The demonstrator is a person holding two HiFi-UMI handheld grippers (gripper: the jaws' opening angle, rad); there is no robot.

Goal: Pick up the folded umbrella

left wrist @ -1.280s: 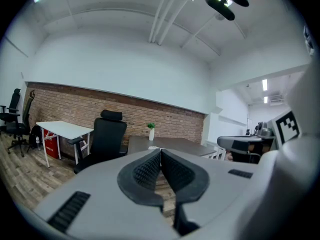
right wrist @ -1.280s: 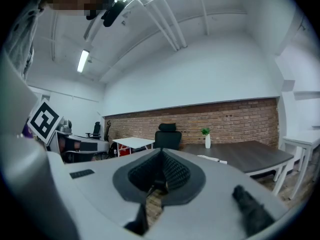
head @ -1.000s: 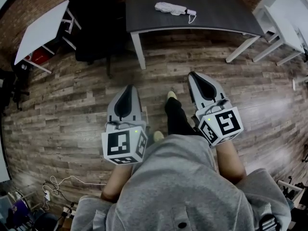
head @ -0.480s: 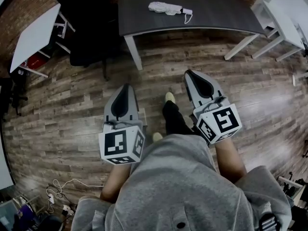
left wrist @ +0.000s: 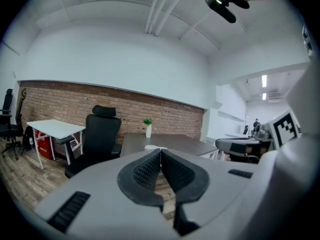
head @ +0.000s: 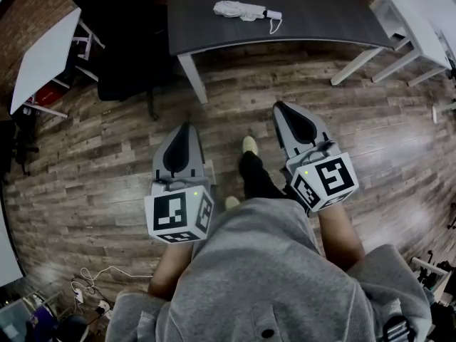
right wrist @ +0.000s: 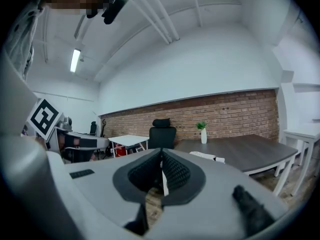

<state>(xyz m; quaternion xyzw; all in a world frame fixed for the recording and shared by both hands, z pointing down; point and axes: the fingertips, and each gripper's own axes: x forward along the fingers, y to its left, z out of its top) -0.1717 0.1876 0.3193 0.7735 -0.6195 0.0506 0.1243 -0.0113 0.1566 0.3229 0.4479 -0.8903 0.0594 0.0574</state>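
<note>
The folded white umbrella (head: 239, 10) lies on the dark table (head: 320, 16) near its front edge, with its wrist strap to the right. Both grippers hang over the wooden floor, well short of the table. My left gripper (head: 184, 127) is shut and holds nothing; in the left gripper view the umbrella (left wrist: 151, 147) peeks just above the closed tips (left wrist: 160, 151). My right gripper (head: 281, 107) is shut too and also holds nothing. In the right gripper view the umbrella (right wrist: 207, 157) lies to the right of that gripper's tips (right wrist: 161, 151).
A black office chair (head: 128, 41) stands left of the table, with a white desk (head: 46, 48) further left. White furniture (head: 420, 20) stands at the right. A small vase with a plant (right wrist: 203, 134) is on the table's far side. Cables (head: 92, 298) lie on the floor behind.
Both grippers have moved forward toward the table with the person's step. The table and umbrella have drifted left in the head view. The jaws stay shut.
</note>
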